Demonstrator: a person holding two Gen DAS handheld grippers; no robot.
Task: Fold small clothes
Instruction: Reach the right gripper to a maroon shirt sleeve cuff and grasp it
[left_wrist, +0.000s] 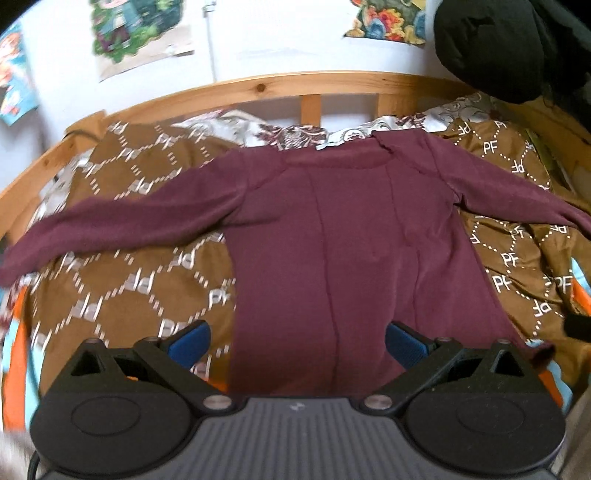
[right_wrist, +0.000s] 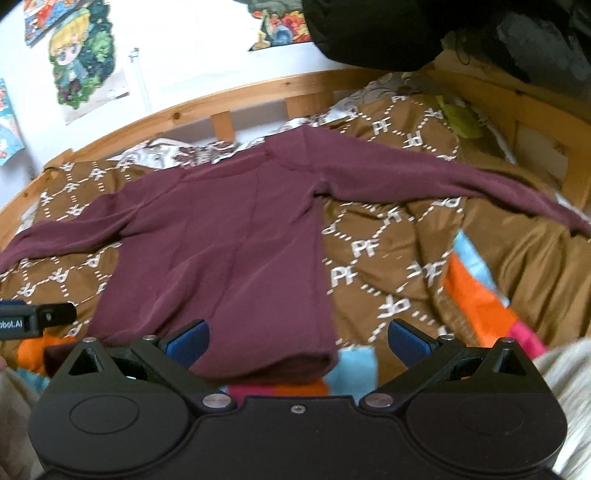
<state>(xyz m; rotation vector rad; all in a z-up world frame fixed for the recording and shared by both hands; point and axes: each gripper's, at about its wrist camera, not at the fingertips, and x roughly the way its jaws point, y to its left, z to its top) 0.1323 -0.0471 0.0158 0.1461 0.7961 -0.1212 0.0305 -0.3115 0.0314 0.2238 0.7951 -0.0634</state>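
Two grippers, left gripper (left_wrist: 297, 341) and right gripper (right_wrist: 297, 341), hover with jaws apart just before the hem of a maroon shirt (left_wrist: 351, 240) spread flat on the bed (left_wrist: 110, 295).

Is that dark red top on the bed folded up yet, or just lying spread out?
Spread out. The maroon top lies flat on the brown bedspread, both sleeves stretched sideways, no fold showing.

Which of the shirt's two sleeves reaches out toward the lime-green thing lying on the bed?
The sleeve on the right in the right wrist view. It stretches across the brown bedspread just below the lime-green item. The other sleeve runs off the opposite way.
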